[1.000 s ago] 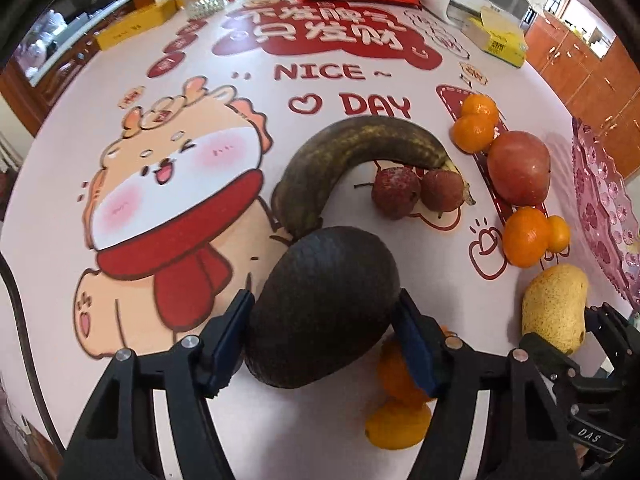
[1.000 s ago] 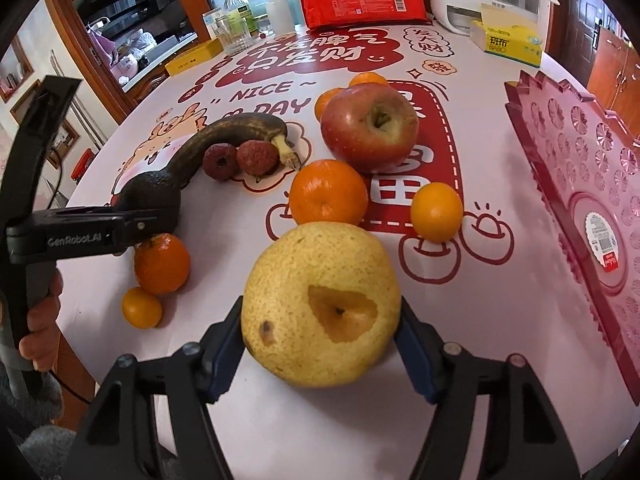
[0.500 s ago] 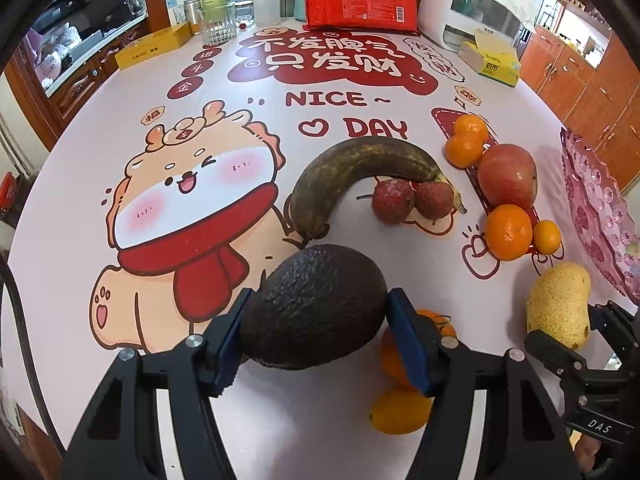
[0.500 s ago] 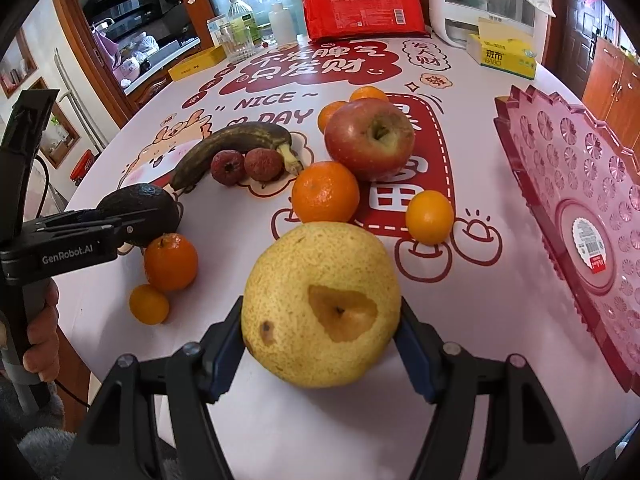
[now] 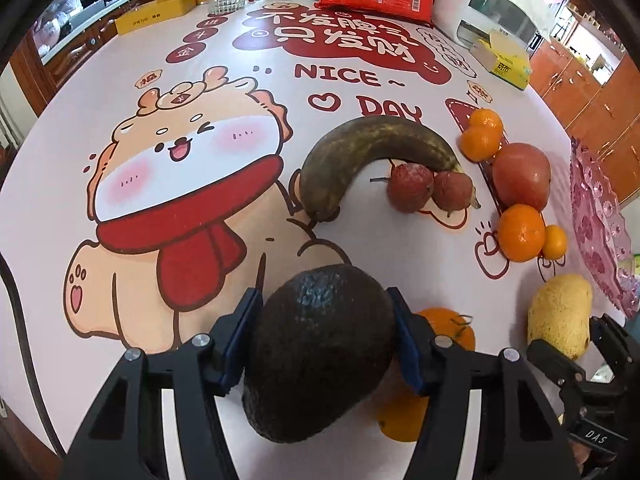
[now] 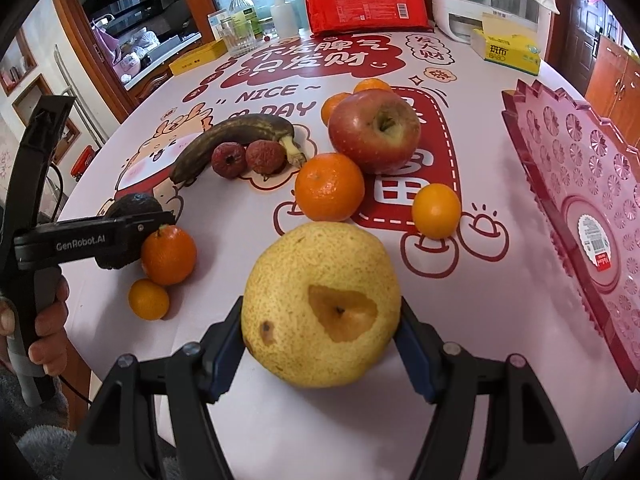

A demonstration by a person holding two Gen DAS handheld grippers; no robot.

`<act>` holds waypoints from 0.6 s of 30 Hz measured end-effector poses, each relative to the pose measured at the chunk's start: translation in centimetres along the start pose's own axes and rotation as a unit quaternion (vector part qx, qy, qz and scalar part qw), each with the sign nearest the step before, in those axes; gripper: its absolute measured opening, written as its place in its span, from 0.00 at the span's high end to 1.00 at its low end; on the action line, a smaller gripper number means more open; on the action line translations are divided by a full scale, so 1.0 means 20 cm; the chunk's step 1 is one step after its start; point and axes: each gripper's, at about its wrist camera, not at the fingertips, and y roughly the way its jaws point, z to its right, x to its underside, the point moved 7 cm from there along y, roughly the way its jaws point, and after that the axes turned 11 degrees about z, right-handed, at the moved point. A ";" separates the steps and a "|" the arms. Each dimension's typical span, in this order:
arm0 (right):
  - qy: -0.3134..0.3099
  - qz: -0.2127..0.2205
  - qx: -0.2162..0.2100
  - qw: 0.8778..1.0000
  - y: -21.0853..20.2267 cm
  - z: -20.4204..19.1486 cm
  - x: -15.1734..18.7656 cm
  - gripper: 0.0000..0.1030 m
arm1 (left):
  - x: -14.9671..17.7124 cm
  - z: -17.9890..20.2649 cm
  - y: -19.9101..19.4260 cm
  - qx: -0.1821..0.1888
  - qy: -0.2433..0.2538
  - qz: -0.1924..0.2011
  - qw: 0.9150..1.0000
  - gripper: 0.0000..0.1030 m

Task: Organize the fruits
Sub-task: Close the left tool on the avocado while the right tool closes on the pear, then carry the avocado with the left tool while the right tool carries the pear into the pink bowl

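Kitchen setting; round table (image 5: 248,240) under a cartoon-print cloth reading "NICE DAY". Left gripper (image 5: 324,340) pinches a dark avocado (image 5: 320,356) between its blue pads, jaws closing on it; the avocado hides part of a mandarin (image 5: 448,326) and a smaller one (image 5: 400,420) beneath. Right gripper (image 6: 320,336) clamps a yellow pear (image 6: 320,304) with a brown bruise. Blackened banana (image 6: 232,140), two lychees (image 6: 246,156), red apple (image 6: 374,130) and more mandarins lie mid-table. Pink plastic tray (image 6: 580,184) at right, cut off by the frame edge.
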 end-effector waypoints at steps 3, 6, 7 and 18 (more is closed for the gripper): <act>-0.002 0.003 0.000 1.000 0.00 0.00 -0.01 0.33 | 0.01 0.02 -0.03 -0.006 0.010 0.008 1.000 0.43; -0.005 0.009 -0.001 1.000 -0.02 -0.01 -0.01 0.33 | -0.01 0.05 -0.08 -0.002 0.015 0.017 1.000 0.43; -0.006 0.011 -0.001 1.000 -0.02 -0.01 -0.02 0.33 | -0.02 0.06 -0.10 -0.002 0.016 0.021 1.000 0.43; -0.013 0.069 -0.001 0.998 -0.24 0.01 -0.13 0.33 | -0.27 0.38 -0.40 0.041 0.065 0.070 0.995 0.43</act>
